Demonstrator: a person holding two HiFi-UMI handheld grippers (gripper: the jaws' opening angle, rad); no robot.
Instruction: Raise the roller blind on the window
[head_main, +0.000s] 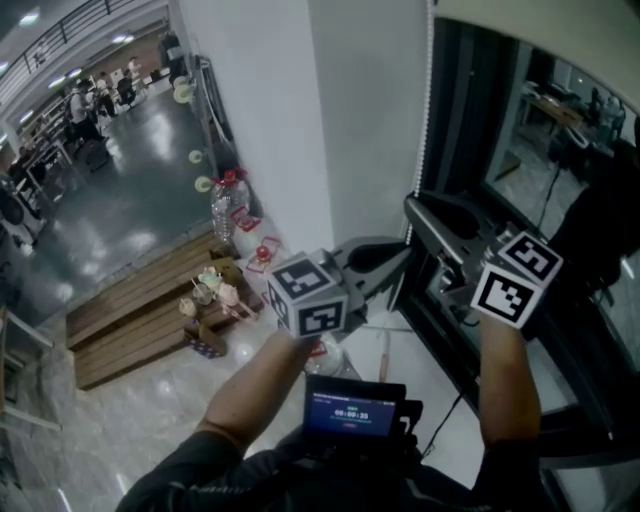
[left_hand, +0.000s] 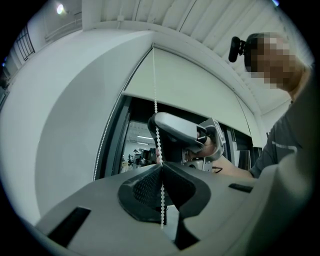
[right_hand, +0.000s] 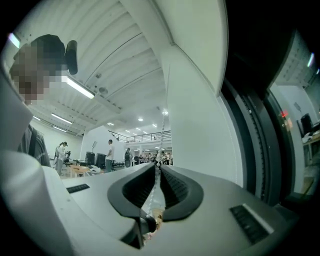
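- The white bead chain (left_hand: 155, 107) hangs straight down from the left end of the pale roller blind (left_hand: 200, 95), which covers only the top of the window, above the dark window frame (head_main: 470, 120).
- The left gripper (left_hand: 160, 166) is clenched on the chain. Its jaws meet on the beads, and a short length dangles below them.
- The right gripper (right_hand: 157, 167) sits higher on the same chain, just above the left one. Its jaws stand slightly apart, and the chain (right_hand: 162, 122) runs loose through the narrow gap, not pinched.
- Each gripper carries a marker cube (head_main: 308, 295) with black-and-white square patterns, no words.
- A small screen (head_main: 350, 408) at the person's chest shows blue lines of text too small to read.
- A white wall (head_main: 300, 120) stands left of the window.
- Far below lies a wooden platform (head_main: 140, 320) with small items on it.
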